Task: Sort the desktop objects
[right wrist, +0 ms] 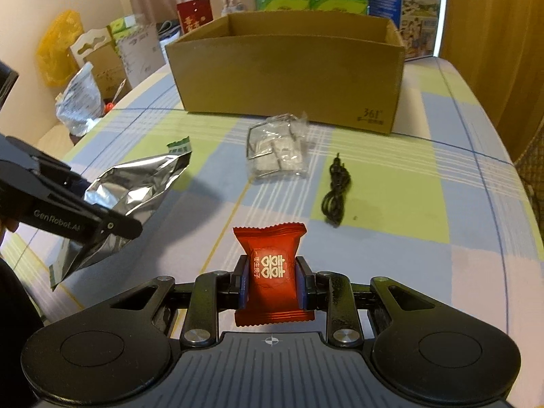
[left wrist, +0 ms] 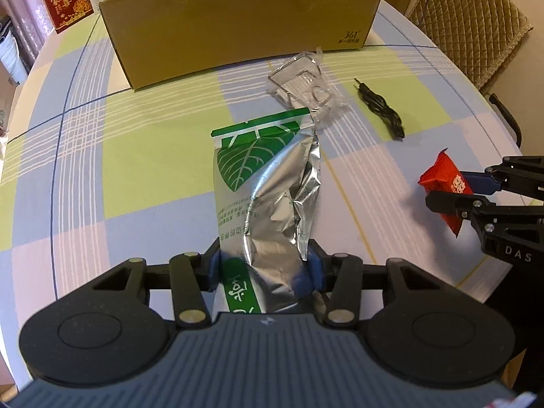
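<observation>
In the left wrist view, the left gripper (left wrist: 265, 268) pinches a crumpled silver foil pouch with a green leaf print (left wrist: 265, 183) at lower centre; the open brown cardboard box (left wrist: 238, 27) fills the top, with a clear plastic packet (left wrist: 302, 85) and a coiled black audio cable (left wrist: 380, 108) below it — on the checked tablecloth (left wrist: 119, 156). In the right wrist view, the right gripper (right wrist: 272, 282) clamps a red sweet wrapper (right wrist: 270, 272) at lower centre — the foil pouch hangs at left.

The cardboard box (right wrist: 289, 78) reads "361°", the left tongs (right wrist: 112, 226) "GenRobot.AI", the right tongs (left wrist: 452, 192) "DAS".
</observation>
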Motion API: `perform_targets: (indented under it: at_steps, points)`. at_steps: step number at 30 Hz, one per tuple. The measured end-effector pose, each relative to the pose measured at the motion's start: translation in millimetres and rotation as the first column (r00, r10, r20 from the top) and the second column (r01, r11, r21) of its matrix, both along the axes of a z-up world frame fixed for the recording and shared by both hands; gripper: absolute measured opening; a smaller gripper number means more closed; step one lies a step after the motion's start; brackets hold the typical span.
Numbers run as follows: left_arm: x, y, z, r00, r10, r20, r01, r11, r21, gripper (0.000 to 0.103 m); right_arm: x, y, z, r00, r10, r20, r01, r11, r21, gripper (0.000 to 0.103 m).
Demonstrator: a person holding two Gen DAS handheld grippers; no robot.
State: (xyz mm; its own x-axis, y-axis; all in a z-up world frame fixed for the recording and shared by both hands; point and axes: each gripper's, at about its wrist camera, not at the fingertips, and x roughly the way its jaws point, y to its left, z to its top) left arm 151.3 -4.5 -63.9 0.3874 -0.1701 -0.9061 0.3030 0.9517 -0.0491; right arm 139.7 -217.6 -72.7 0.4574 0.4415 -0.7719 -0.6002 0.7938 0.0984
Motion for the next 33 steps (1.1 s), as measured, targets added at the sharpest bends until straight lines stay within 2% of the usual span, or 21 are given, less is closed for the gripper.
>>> perform_targets:
  at_steps: [16, 26, 33]
  points:
    - [-28, -14, 33, 0.999, -0.006, 0.047, 0.008, 1.0, -0.027, 0.043, -13, -18, 24, 0.998, -0.061, 0.025, 0.06, 0.998, 0.023, 0.024]
    - [-34, -13, 45, 0.998, -0.003, 0.063, 0.006, 0.999, -0.046, 0.043, -12, -21, 40, 0.996, -0.078, 0.043, 0.077, 0.997, 0.027, 0.024]
    - [-33, -11, 55, 0.997, -0.012, 0.076, 0.015, 0.999, -0.032, 0.043, -6, -20, 55, 0.994, -0.081, 0.066, 0.08, 0.996, 0.03, 0.024]
